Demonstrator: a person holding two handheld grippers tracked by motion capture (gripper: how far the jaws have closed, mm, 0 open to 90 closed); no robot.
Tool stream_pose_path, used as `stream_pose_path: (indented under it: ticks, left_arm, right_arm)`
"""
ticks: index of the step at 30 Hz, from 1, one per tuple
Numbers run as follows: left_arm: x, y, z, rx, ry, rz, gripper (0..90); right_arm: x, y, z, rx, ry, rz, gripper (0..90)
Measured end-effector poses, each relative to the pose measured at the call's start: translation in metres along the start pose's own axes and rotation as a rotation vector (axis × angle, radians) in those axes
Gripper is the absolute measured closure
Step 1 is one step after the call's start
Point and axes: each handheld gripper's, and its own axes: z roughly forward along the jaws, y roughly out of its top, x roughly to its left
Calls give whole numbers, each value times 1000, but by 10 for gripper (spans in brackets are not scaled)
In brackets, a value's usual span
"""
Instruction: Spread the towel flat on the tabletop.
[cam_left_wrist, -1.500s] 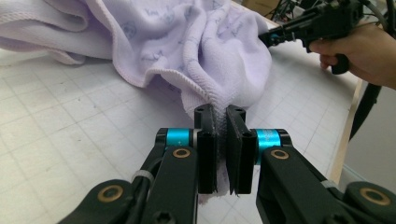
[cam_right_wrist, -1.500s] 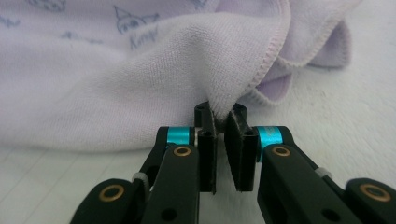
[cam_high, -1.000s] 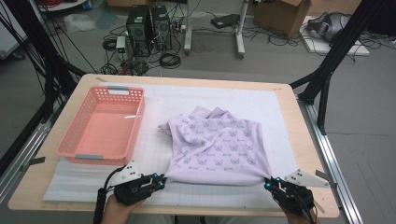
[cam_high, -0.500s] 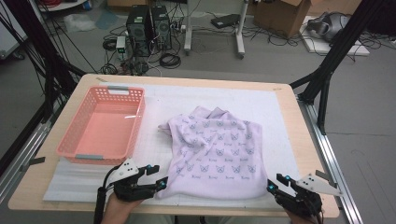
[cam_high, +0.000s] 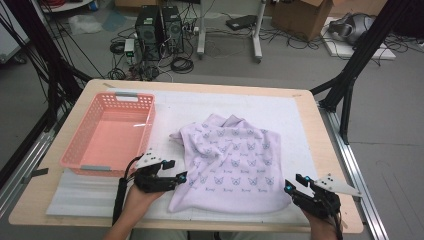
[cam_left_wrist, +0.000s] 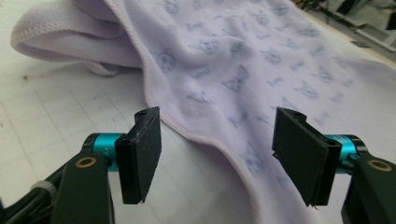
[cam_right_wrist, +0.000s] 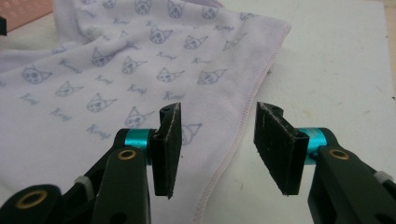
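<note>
Towel (cam_high: 231, 165) spread on the white mat (cam_high: 295, 112) beside the pink basket (cam_high: 111, 135), left gripper (cam_high: 176, 180) at its near left edge and right gripper (cam_high: 294, 189) at its near right corner, both just opened, jaws spread, pinching nothing.

A pink basket (cam_high: 110, 132) sits left on the table (cam_high: 310, 107) — apparently empty.

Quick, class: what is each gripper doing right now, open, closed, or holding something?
Left gripper: open, jaws just opened, off the lilac cloth.
Right gripper: open, cloth hem beneath, nothing held.
</note>
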Motion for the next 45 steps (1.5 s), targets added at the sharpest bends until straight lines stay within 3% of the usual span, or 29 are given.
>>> stream_pose_path:
  ticks: [6,8,11,12,14,15,18,21,24,28,30,31,33,36,38,41,45]
  left_arm:
    - [7,10,35,92,19,-2,334]
    - [6,9,44,128,17,16,357]
    - [3,9,47,139,51,76,414]
    - [3,9,47,138,67,95,463]
    - [5,10,47,142,70,102,716]
    - [7,11,48,140,74,83,813]
    - [12,16,50,115,158,82,842]
    - [22,22,51,48,203,6,843]
    - [29,26,53,16,222,-38,841]
    - [36,28,55,-25,244,-25,842]
    - [38,27,55,-13,235,-48,834]
    - [38,26,54,-4,226,-53,795]
    - [35,26,50,4,199,-51,634]
    - [25,24,35,-7,130,11,532]
    - [20,22,27,-10,125,39,514]
    - [16,12,15,2,95,33,482]
    - [14,2,5,46,79,28,452]
  right_arm:
    - [-14,3,27,56,6,2,512]
    - [-17,4,41,98,16,-7,524]
    - [-20,6,60,162,29,-19,564]
    - [-21,6,65,175,33,-21,598]
    - [-20,8,76,210,61,-41,754]
    - [-19,10,80,209,68,-66,845]
    - [-20,21,90,178,59,-85,871]
    - [-26,25,97,136,18,-57,873]
    - [-32,30,104,100,-35,-41,873]
    - [-39,37,110,47,-88,4,873]
    - [-38,37,113,46,-95,13,868]
    - [-37,36,114,54,-96,12,838]
    - [-32,35,111,59,-109,-4,707]
    - [-28,34,98,21,-78,-10,605]
    - [-27,34,85,1,-54,-5,588]
    - [-25,32,71,-2,-13,-21,580]
    - [-21,20,60,61,16,-62,574]
